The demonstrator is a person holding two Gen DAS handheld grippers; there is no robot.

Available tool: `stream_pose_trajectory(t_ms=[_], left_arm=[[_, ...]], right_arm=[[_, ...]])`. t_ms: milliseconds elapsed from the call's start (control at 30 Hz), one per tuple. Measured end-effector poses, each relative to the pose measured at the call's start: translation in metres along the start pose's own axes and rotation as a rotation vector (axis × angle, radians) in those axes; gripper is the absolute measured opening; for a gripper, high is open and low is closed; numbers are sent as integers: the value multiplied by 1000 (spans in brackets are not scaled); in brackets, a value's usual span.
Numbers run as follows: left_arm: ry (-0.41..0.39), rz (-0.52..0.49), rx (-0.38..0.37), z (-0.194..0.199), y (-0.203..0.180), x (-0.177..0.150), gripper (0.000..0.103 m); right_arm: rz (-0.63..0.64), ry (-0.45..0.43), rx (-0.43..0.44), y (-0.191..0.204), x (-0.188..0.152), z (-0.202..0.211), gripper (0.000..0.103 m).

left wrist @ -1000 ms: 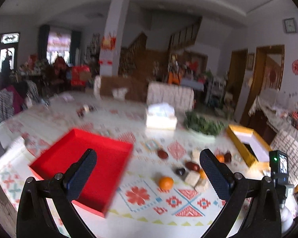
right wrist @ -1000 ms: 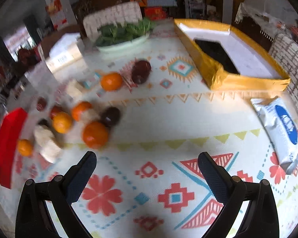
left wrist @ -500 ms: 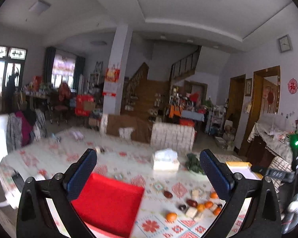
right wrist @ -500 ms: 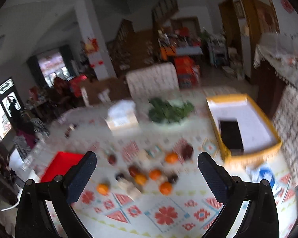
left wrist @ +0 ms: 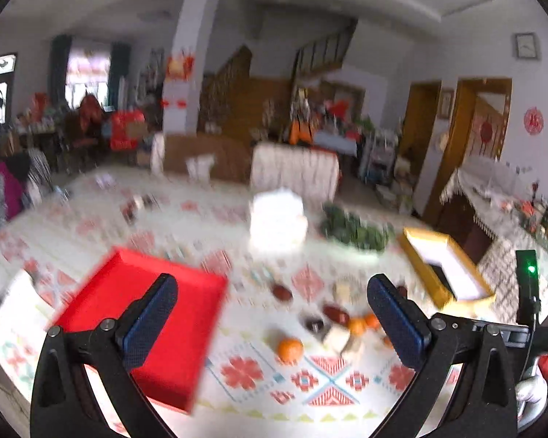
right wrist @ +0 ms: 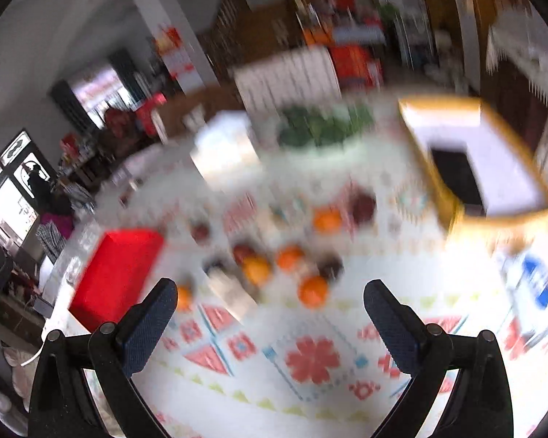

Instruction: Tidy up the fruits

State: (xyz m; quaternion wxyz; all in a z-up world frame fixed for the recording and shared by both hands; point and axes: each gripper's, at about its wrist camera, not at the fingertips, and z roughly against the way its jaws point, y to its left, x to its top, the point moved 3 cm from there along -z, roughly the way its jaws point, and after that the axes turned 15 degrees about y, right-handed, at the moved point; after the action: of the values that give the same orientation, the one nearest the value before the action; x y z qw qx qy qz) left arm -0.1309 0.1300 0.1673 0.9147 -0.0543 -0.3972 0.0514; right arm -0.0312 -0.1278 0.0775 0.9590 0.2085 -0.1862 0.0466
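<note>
Both views are blurred by motion. Several oranges and dark red fruits lie in a loose cluster on the patterned tablecloth [left wrist: 259, 376], among pale blocks. One orange [left wrist: 289, 349] lies nearest in the left wrist view; another orange [right wrist: 312, 291] is nearest in the right wrist view. A red tray [left wrist: 157, 314] sits empty at the left and shows in the right wrist view [right wrist: 117, 273]. A yellow-rimmed box [right wrist: 482, 168] stands at the right. My left gripper [left wrist: 272, 319] and right gripper [right wrist: 268, 319] are both open, empty, held above the table short of the fruit.
A white tissue box [left wrist: 277, 219] and a bowl of greens [left wrist: 354, 230] stand behind the fruit. A blue-and-white packet [right wrist: 533, 288] lies at the right. The other gripper's handle with a green light [left wrist: 529, 292] shows at the right. Chairs and furniture stand beyond the table.
Both grippers tilted up toward the room half a second ago and have now dropped back toward the table. The fruit and tray look larger and lower in view. Jaws stayed open.
</note>
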Motion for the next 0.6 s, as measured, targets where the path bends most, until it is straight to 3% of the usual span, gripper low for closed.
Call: stream_pose_trajectory(t_ms=[100, 300, 433, 600], left_arm=[[58, -23, -34, -37, -15, -17, 103], [242, -124, -66, -98, -59, -54, 103], [262, -163, -85, -108, -74, -72, 103], [267, -100, -60, -113, -54, -65, 103]], right_arm=[[-63, 41, 9, -25, -2, -22, 103], [-76, 9, -2, -36, 3, -20, 103], [-90, 25, 46, -45, 3, -24, 103], [-85, 45, 54, -53, -1, -32, 103]])
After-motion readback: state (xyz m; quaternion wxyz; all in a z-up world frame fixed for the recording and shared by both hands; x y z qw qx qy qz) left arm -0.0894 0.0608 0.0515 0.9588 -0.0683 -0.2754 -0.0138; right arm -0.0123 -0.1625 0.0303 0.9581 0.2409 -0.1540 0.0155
